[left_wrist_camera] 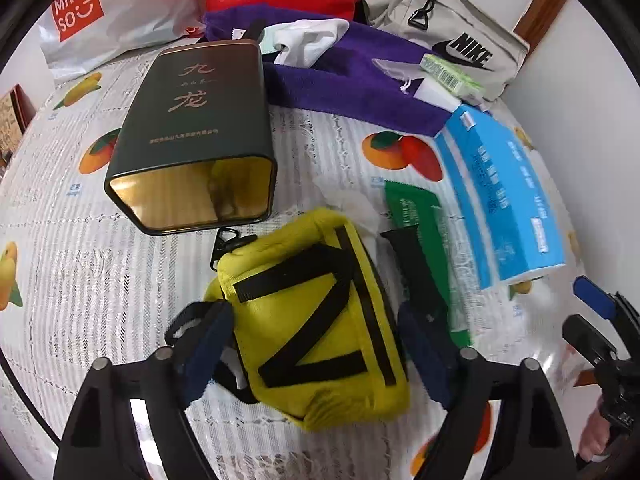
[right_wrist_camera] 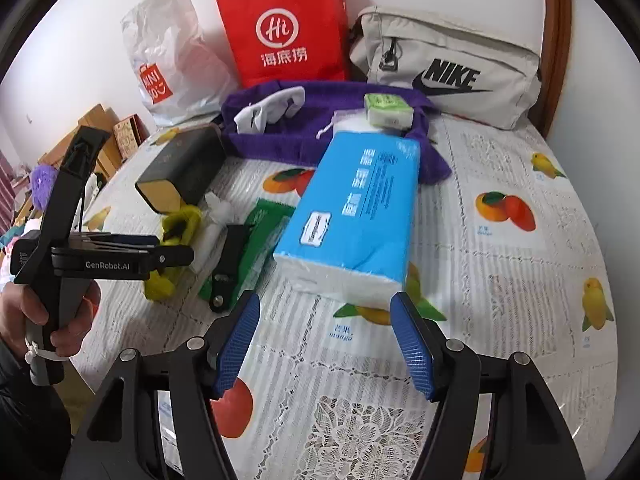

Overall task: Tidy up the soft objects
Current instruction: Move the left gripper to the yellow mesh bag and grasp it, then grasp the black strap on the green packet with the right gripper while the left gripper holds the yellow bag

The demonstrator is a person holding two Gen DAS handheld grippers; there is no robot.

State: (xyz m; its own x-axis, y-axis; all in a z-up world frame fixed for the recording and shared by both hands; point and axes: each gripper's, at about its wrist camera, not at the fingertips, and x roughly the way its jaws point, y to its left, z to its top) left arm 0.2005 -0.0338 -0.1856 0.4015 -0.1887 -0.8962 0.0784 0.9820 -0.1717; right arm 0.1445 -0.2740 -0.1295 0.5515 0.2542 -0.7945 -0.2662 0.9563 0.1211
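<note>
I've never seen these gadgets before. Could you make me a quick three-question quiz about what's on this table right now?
1. True or false: the yellow pouch lies between the fingers of the left hand-held gripper.
2. Which item lies nearest the right hand-held gripper? A) red bag B) blue tissue pack C) grey Nike bag
3. Fill in: the dark tin lies on its ____, open end toward the pouch.

Key: 1 true; 2 B, the blue tissue pack; 3 side.

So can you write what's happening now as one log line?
left tool: open, around yellow pouch | right tool: open, empty, before tissue pack | tin: on its side
</note>
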